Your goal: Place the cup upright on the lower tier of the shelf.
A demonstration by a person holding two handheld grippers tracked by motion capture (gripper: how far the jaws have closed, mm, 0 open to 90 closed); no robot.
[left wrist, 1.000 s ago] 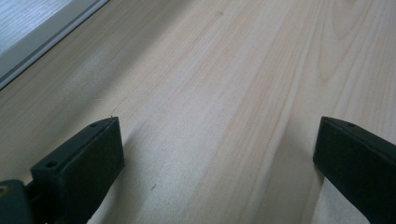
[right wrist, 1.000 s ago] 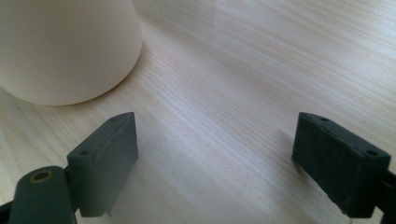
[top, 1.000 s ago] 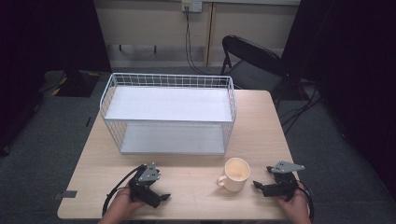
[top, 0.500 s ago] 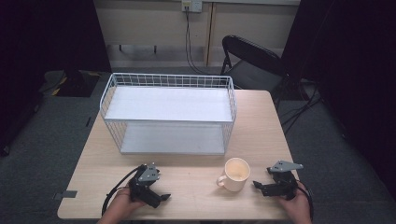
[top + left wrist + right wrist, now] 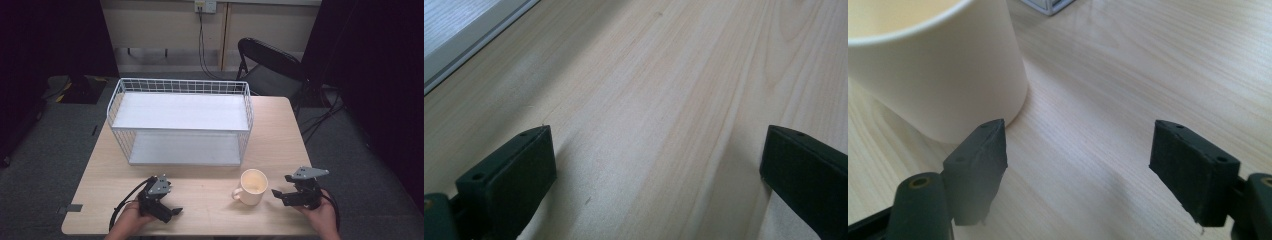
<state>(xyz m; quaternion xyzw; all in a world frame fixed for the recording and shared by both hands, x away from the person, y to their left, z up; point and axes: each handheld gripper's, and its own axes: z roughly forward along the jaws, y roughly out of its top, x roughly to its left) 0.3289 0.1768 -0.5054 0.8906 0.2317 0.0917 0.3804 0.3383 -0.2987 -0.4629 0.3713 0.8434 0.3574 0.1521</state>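
Note:
A cream mug (image 5: 252,186) stands upright near the table's front edge, right of centre, with its handle on its left side. My right gripper (image 5: 281,187) hovers just to the right of it, pointing at it, and does not touch it. In the right gripper view the mug (image 5: 938,65) stands beyond the left jaw. The right gripper (image 5: 1078,160) is open; its jaws have just been closing a little, with only bare wood between them. My left gripper (image 5: 172,207) rests at the front left, and the left gripper view shows it (image 5: 659,170) open wide over the bare tabletop.
A white wire rack (image 5: 182,120) with two shelves takes up the middle and back of the wooden table (image 5: 280,130). Its lower edge (image 5: 454,30) shows at the top left of the left gripper view. A black folding chair (image 5: 270,65) stands behind the table.
My right gripper has lifted slightly beside the mug. The left gripper and the mug have stayed where they were.

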